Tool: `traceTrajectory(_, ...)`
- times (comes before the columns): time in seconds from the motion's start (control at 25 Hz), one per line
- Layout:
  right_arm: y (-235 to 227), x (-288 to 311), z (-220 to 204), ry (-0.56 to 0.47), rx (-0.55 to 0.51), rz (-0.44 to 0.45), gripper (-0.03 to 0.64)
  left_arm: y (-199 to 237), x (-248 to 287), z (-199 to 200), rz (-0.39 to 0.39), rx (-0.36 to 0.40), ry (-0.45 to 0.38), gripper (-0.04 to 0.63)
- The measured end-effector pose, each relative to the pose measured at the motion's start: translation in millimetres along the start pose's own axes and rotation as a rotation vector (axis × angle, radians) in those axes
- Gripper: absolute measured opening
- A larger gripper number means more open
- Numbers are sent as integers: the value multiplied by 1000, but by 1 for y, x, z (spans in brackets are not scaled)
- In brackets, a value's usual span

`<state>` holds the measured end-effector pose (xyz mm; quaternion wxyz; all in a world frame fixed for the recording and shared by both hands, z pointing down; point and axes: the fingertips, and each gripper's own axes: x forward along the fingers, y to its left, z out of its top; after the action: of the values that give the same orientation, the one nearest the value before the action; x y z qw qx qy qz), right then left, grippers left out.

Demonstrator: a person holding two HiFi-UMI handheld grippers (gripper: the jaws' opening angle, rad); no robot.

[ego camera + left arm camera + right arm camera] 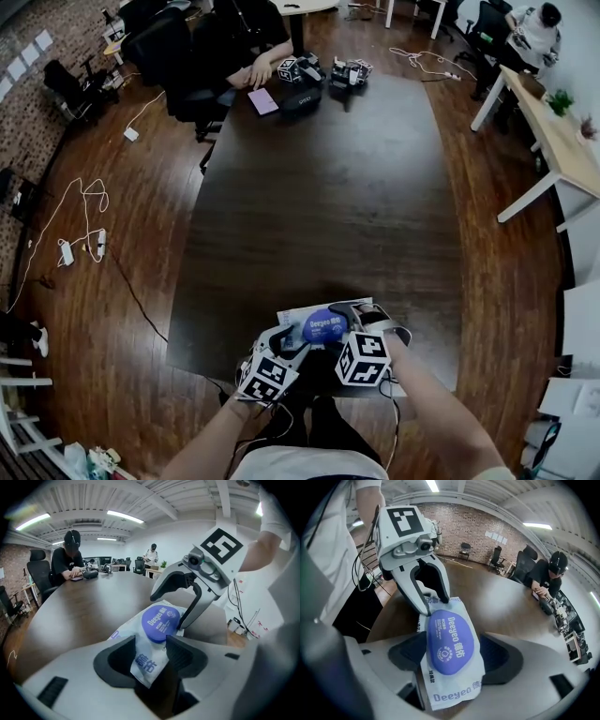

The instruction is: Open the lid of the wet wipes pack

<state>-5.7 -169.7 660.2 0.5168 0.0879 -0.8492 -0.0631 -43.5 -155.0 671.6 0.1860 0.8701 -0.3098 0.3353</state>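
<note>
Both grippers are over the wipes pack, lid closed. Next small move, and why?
Probably close the left gripper on the end of the wet wipes pack: its jaws stand open astride it, the lid is shut, and the right gripper is open too, so nothing grips the pack.

Site log | I read this as an open-plan office | long dark counter (328, 187) | black swivel chairs (164, 56) | white-legged desk (553, 141) | brick wall (454, 529) | ceiling strip lights (124, 516)
</note>
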Motion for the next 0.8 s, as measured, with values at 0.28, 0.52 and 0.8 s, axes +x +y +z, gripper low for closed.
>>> traceTrajectory(0.28, 4, 14, -2, 97, -106, 55, 339, -2, -1, 3, -6, 32, -4, 190)
traceTrajectory(0.52, 2, 18, -6, 76, -9, 132, 333, -7, 5, -4, 8, 173, 44, 190)
traceTrajectory(0.8, 4, 12, -3, 52, 104, 307, 330, -8, 5, -4, 18, 209, 31, 189)
